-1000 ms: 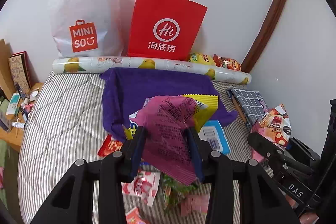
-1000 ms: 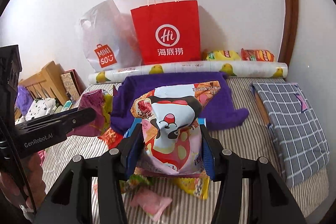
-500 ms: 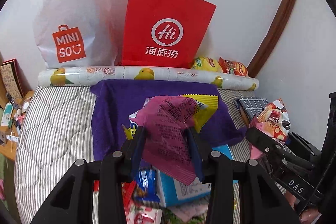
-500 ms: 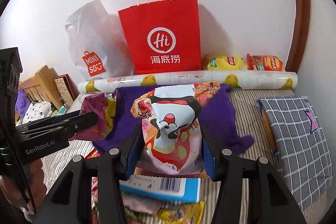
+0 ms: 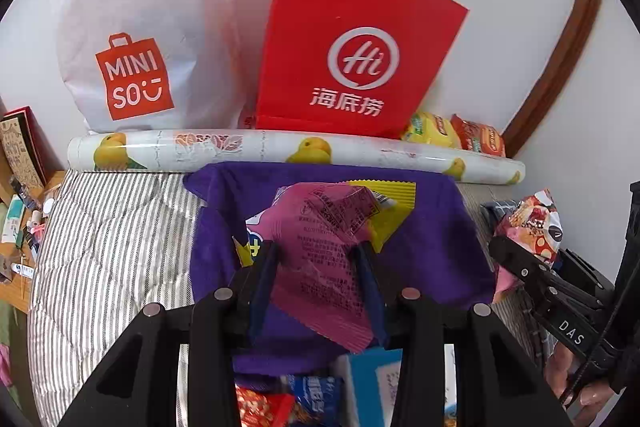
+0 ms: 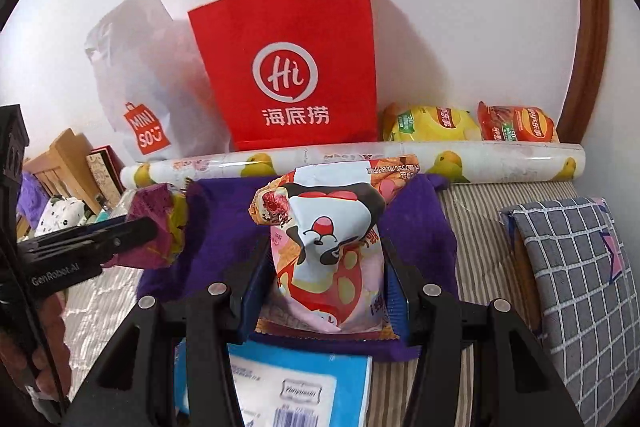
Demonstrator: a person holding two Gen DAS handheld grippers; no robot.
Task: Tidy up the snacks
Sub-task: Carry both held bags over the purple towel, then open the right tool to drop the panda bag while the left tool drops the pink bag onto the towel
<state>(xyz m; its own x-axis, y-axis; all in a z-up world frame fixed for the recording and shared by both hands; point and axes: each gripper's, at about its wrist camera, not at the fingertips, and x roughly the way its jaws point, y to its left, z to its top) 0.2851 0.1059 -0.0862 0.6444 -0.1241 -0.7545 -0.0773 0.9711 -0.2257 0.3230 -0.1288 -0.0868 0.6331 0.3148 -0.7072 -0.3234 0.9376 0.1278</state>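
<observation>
My left gripper (image 5: 316, 251) is shut on a magenta and yellow snack packet (image 5: 324, 247), held above the purple towel (image 5: 432, 239). My right gripper (image 6: 326, 247) is shut on a pink and white cartoon snack bag (image 6: 328, 247), also above the purple towel (image 6: 416, 227). A red Hi paper bag (image 5: 348, 51) and a white Miniso plastic bag (image 5: 140, 39) stand against the wall behind a rolled duck-print mat (image 5: 280, 147). The red bag (image 6: 292, 67) is straight ahead of the right gripper. Each gripper shows in the other's view, at the right edge (image 5: 528, 263) and left edge (image 6: 132, 231).
Yellow and orange chip bags (image 6: 468, 125) lie behind the roll at the right. A blue box (image 6: 296, 387) and loose snack packets (image 5: 280, 399) lie on the striped mattress (image 5: 112, 235) below the grippers. A grey checked cloth (image 6: 572, 267) lies at right. A cluttered wooden shelf (image 5: 20, 203) is at left.
Both grippers have moved forward toward the bags at the wall, still holding their snacks. The bags and towel look larger and nearer; the loose snacks have slid below.
</observation>
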